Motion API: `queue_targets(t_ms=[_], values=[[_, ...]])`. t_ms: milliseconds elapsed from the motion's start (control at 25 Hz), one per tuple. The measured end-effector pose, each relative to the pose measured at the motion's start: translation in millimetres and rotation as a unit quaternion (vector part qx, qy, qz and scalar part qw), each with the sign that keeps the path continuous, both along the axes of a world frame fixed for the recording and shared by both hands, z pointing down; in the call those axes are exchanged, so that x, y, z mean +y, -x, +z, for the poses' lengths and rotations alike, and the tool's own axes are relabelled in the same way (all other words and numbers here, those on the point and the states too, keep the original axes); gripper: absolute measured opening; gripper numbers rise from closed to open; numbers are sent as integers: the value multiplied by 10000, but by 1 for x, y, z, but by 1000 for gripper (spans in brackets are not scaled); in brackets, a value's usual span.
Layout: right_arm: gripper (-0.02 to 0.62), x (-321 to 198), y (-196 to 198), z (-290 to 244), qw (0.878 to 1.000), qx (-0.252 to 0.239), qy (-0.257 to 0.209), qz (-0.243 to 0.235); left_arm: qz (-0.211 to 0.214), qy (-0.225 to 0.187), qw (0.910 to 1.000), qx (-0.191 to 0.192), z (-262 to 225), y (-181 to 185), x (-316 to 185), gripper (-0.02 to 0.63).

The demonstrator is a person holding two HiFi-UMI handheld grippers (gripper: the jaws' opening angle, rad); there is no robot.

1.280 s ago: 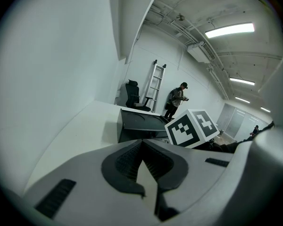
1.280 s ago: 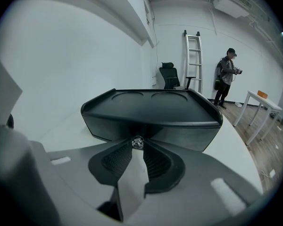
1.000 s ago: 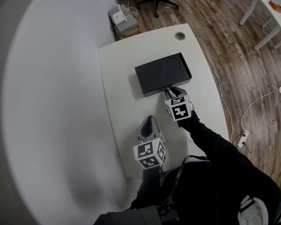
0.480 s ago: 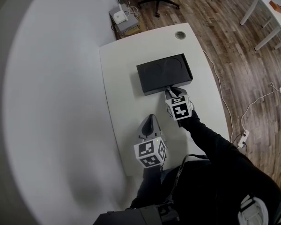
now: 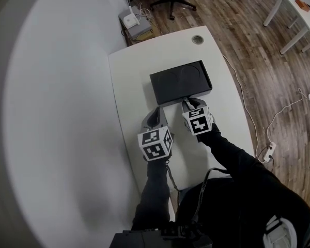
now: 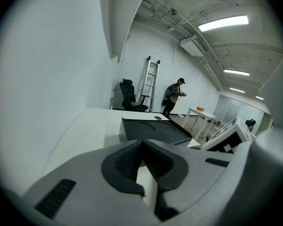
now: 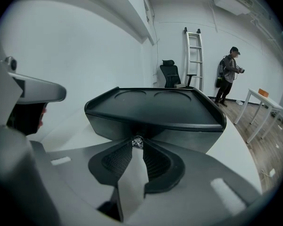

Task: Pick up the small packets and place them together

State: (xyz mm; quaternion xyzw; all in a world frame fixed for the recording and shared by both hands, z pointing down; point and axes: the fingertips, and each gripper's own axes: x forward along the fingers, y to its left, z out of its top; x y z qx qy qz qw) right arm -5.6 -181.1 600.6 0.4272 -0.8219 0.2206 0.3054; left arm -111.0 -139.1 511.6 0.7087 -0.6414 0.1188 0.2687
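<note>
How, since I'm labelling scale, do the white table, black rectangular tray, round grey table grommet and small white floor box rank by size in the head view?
1. white table
2. black rectangular tray
3. small white floor box and round grey grommet: near alike, the box farther off, so unranked

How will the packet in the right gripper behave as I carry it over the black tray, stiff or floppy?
Probably thin and light: the packet shows as a flat pale strip clamped in the right gripper. It stands straight between the pads, so it seems fairly stiff. Its crimped end looks crinkly and may slip, so keep the grip firm.
</note>
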Motion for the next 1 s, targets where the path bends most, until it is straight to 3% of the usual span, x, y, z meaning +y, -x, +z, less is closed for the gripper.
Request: queue_targets(t_ms=[360,560,1000], values=[[72,-2,1,2,10000,23,-12,-65,656,656,9945,-481,28,-1,-45,0],[72,-1,0,2,10000,27,9,-67,902,782,9920,-405,38,-16,-47,0],[72,16,-4,3,9998,20,189,-87,780,868,9932,-49,42,-17,-47,0]])
